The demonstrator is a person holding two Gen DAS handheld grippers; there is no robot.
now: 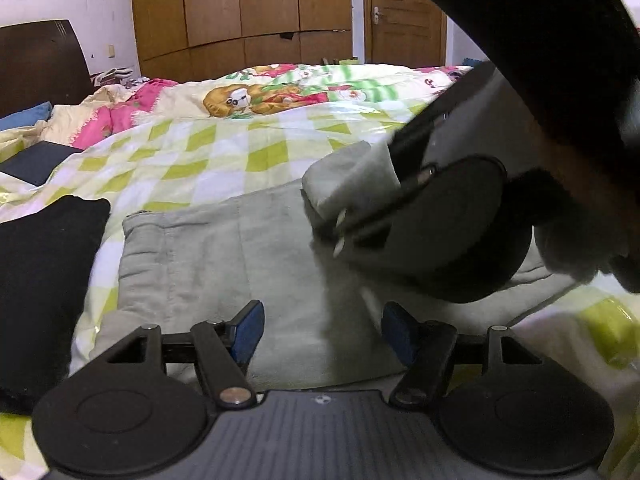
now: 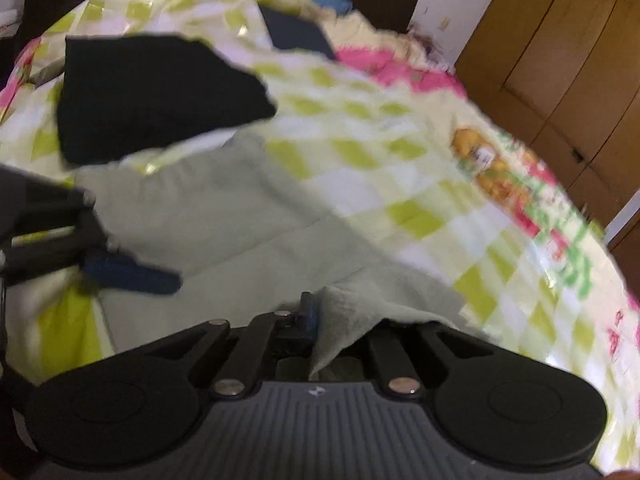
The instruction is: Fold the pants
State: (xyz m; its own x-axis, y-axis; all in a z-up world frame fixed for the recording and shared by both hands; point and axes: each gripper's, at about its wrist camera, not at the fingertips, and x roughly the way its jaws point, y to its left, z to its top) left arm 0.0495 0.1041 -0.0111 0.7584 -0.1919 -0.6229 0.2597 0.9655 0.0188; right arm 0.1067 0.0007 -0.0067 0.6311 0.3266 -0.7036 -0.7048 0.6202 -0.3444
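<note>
Grey pants [image 1: 224, 256] lie mid-frame on the checked bedspread [image 1: 208, 152]. Left gripper [image 1: 322, 330] wide, empty. Right gripper [image 2: 340, 320] pinches a pant fold; lay it square, edges aligned.

Your right tongs [image 2: 320, 316] have one finger buried under the grey pants [image 2: 248, 216]. Motion blur smears the bed [image 2: 440, 184] beyond them.

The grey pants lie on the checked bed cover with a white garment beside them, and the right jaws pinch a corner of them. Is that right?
Not quite: the garment beside the grey pants is black, not white, as the right wrist view shows. The rest holds: the pants lie on the checked bed cover, one corner pinched in the right gripper.
</note>
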